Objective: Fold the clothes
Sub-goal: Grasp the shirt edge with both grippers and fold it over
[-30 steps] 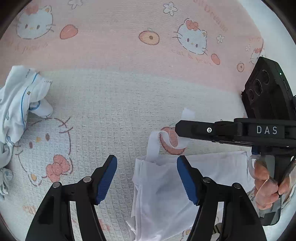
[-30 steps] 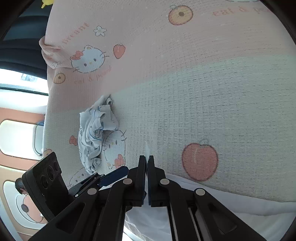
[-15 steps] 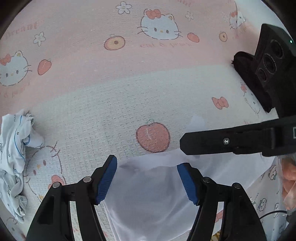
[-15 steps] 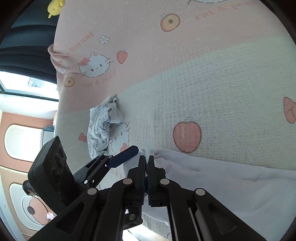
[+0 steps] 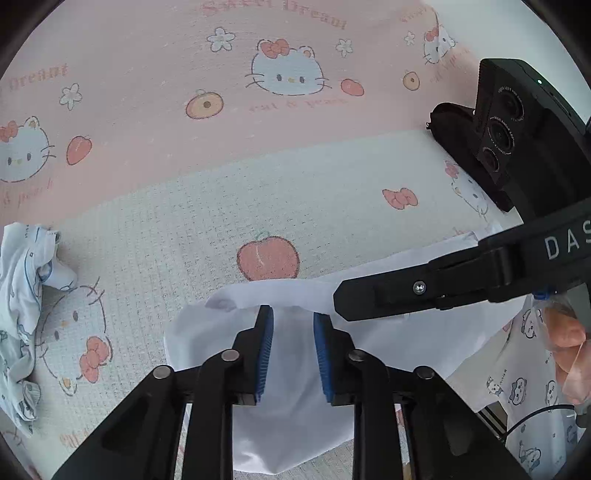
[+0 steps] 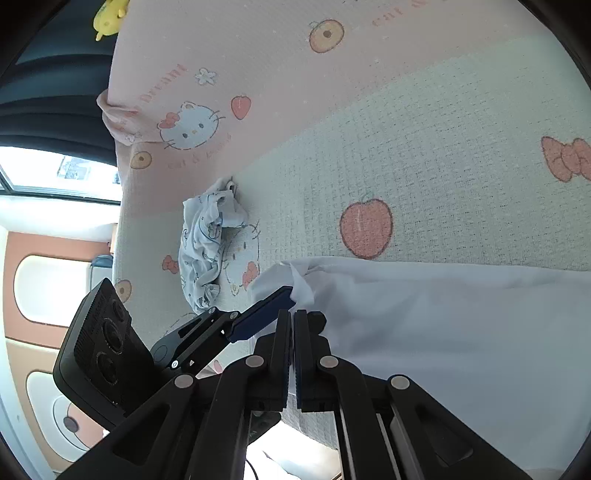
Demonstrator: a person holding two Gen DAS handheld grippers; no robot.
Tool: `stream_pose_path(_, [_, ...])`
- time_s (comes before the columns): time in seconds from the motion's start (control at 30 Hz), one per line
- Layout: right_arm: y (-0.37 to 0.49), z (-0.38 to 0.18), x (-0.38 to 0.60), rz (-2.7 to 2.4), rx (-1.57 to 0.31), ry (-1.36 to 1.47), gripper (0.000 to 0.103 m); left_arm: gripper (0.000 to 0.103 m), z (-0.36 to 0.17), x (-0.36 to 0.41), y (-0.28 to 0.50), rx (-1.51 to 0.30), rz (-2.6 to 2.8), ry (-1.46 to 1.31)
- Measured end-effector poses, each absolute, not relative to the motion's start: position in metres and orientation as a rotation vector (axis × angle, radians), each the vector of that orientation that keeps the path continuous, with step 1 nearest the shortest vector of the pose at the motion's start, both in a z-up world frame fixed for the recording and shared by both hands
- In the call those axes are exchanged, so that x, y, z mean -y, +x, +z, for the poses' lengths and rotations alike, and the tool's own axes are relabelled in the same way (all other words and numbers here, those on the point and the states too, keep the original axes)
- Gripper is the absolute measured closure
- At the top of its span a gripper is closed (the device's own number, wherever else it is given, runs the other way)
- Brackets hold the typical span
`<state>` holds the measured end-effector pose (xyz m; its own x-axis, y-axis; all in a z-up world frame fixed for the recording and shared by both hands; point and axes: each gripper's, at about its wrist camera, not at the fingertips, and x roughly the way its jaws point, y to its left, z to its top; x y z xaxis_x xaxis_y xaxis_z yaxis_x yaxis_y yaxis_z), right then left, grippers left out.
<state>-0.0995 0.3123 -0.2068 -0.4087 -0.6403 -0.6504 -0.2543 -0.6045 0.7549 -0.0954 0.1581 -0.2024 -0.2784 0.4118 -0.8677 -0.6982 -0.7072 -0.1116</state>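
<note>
**White garment stretched between two grippers on a cartoon-cat bedspread**

Since half a second ago, the left gripper [image 5: 292, 323] has narrowed its blue pads from wide apart to a small gap around the white garment [image 5: 295, 424]; whether they grip the cloth cannot be told.

Left to right in the left wrist view: a crumpled blue-printed garment [image 5: 22, 295] lies at the bedspread's left side, well apart from the work. Open bedspread [image 5: 166, 229] stretches beyond it, with a peach print just past the white garment's far edge. The white garment lies at centre under the left gripper. On the right, the right gripper [image 5: 341, 301] crosses over the cloth, its body lettered "DAS". A black pouch [image 5: 452, 125] sits at the far right.

The bedspread reads "Sweet Dream" and "eat & peach".

Only the right wrist view shows the right gripper's [image 6: 291, 317] fingers pressed together on a thin fold of the white garment, the bed's left edge, a window and a yellow toy [image 6: 109, 16].
</note>
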Motion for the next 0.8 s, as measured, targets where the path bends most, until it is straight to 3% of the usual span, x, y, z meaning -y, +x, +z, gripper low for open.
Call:
stream_pose_path(0.17, [-0.09,-0.208,-0.308,-2.118,1.221,1.546,0.103,0.084,-0.202,-0.15,-0.088,-0.358,2.041,-1.281])
stream_pose_path(0.27, [-0.084,-0.213,-0.306,-2.121,1.219,1.571,0.103,0.084,-0.2,-0.139,-0.09,-0.253,2.036,-1.337])
stream_pose_path(0.47, [-0.073,-0.228,-0.303,-2.093,1.273,1.605,0.103,0.084,-0.201,-0.102,-0.107,0.194,1.971,-1.446])
stream_pose_path(0.63, [-0.069,-0.23,-0.296,-2.118,1.273,1.607,0.103,0.082,-0.21,-0.092,-0.116,0.386,1.942,-1.521])
stream_pose_path(0.67, [-0.068,-0.231,-0.294,-2.127,1.271,1.607,0.103,0.076,-0.213,-0.094,-0.118,0.415,1.911,-1.543])
stream_pose_path(0.77, [-0.066,-0.232,-0.289,-2.112,1.287,1.591,0.103,0.042,-0.222,-0.107,-0.119,0.45,1.845,-1.602])
stream_pose_path(0.8, [-0.066,-0.232,-0.287,-2.108,1.286,1.59,0.103,0.041,-0.224,-0.111,-0.119,0.448,1.837,-1.61])
